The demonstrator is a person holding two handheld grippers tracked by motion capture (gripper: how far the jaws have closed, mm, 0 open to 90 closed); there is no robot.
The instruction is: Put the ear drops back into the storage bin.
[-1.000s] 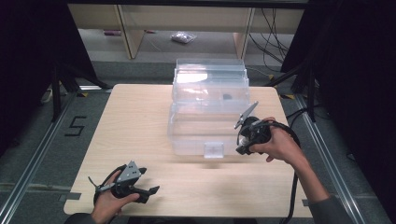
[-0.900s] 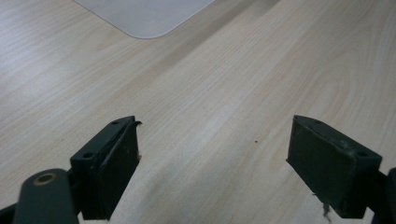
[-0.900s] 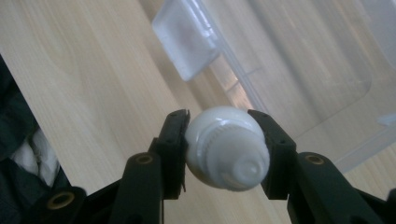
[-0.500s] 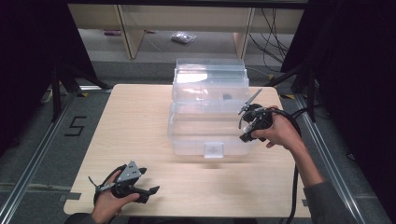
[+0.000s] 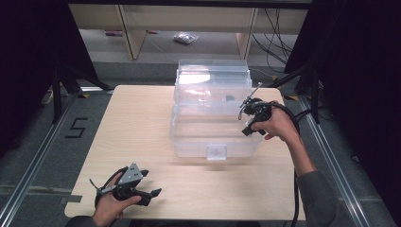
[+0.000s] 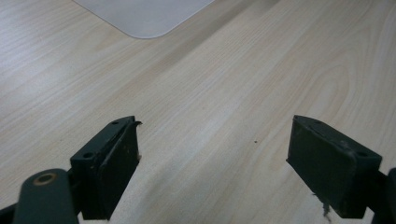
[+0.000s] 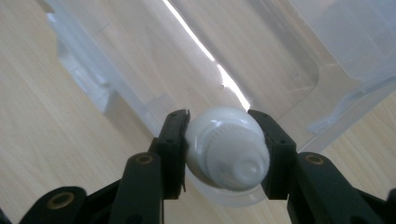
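A clear plastic box [image 5: 215,135] stands in the middle of the wooden table [image 5: 137,123], and its clear lid [image 5: 213,78] seems tipped up at the back. My right gripper [image 5: 250,112] hangs over the box's right rim. It is shut on a small round white object [image 7: 226,147] with a ribbed ring, held end-on between the pads of the right gripper [image 7: 219,122], with the box's clear wall [image 7: 140,51] below it. My left gripper [image 5: 144,190] rests low at the table's front left, open. In the left gripper view, bare wood lies between the jaws of the left gripper [image 6: 212,158].
A pale rounded corner of the box [image 6: 144,16] lies ahead of the left gripper. Behind the table stand wooden shelf legs [image 5: 130,33], with a plastic bag [image 5: 185,38] on the floor. Cables [image 5: 279,33] hang at the back right. Metal rails run along both sides.
The right hand has carried the white object away from the person and slightly left, from beside the box's right front up over its right rim. The left hand has kept still.
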